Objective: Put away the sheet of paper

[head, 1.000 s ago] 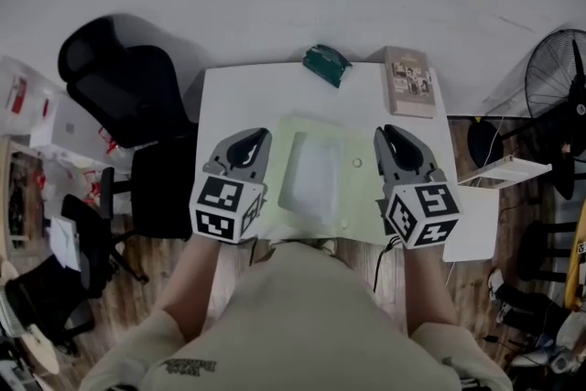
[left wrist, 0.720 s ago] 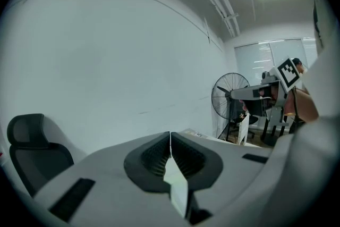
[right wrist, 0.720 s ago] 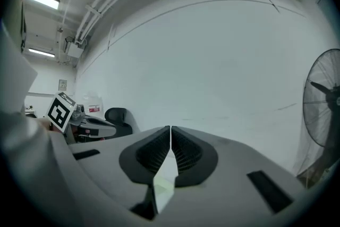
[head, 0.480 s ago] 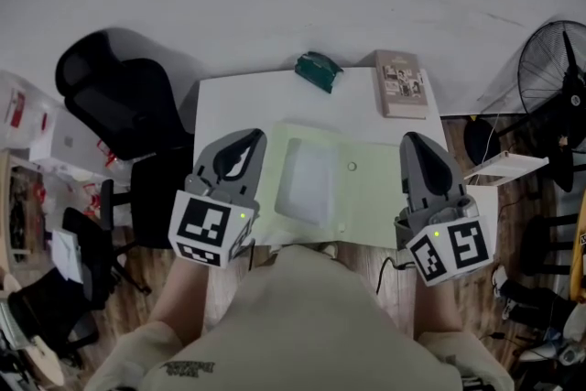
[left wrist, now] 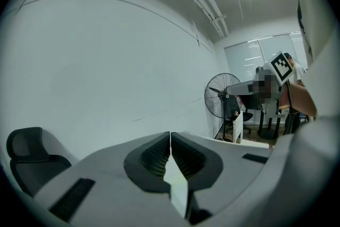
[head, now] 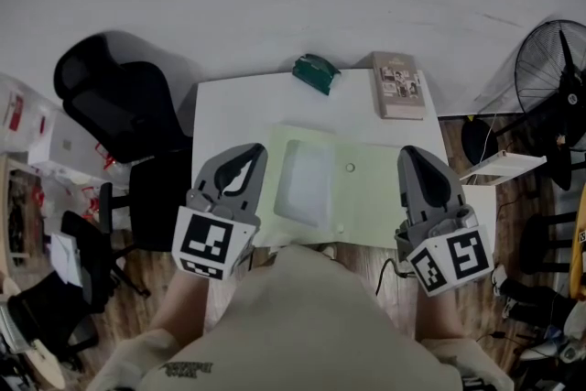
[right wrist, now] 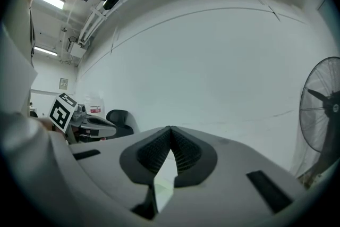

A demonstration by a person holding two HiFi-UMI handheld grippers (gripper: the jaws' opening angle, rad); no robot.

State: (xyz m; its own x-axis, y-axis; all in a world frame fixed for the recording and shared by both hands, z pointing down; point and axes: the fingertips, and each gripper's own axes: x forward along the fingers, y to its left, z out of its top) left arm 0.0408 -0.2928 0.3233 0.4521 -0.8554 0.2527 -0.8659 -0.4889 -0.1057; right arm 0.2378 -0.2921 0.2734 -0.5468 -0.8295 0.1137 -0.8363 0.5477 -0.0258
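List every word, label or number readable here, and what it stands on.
None can be read.
Cover of the tan book: print too small.
Dark print on the person's beige shirt: blurred.
Cubes on left gripper and right gripper: black-and-white square markers, no letters.

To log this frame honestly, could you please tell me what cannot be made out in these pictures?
Pale green folder, near left corner: head view, covered by the left tool.
Book cover print: head view, too small.
Dark green object: head view, too small to identify.
Fan: head view, cut off by the right edge.
Table: both gripper views, blocked by each tool's own body.
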